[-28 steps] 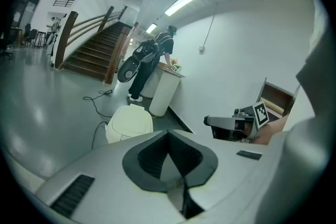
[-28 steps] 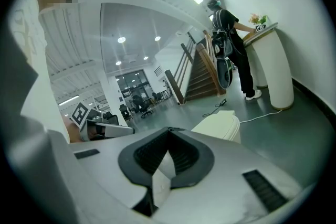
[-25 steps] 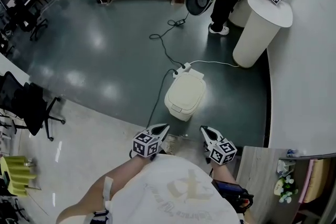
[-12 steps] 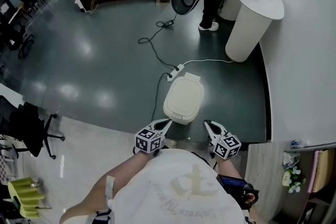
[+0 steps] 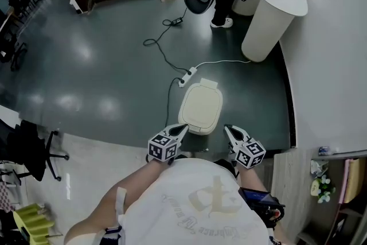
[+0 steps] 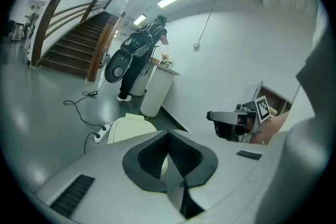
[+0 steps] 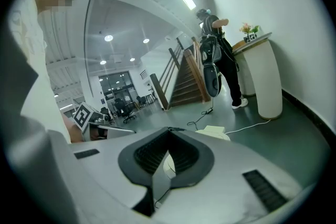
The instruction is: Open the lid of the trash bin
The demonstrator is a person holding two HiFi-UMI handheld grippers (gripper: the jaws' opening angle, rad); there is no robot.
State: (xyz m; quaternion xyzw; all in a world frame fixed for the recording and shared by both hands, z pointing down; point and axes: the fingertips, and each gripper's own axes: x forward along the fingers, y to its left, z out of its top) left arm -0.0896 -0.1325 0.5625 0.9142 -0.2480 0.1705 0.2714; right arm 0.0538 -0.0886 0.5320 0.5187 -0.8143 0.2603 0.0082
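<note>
Dark floor (image 5: 97, 60): cream trash bin (image 5: 200, 123) just ahead of person, lid (image 5: 201, 103) down. Left gripper (image 5: 178, 130), right gripper (image 5: 228, 131): fingers pressed together, empty, flanking bin's near end. Risk: closed tips slipping off smooth lid; shoved bin snagging power strip (image 5: 187, 76) behind.

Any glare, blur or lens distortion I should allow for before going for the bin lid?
Head view: sharp, evenly lit; soft light reflections on the dark glossy floor, none on the cream plastic trash bin. Left gripper view: heavy fisheye bend, black corners; the left gripper hides part of the bin. Right gripper view: the same with the right gripper.
</note>
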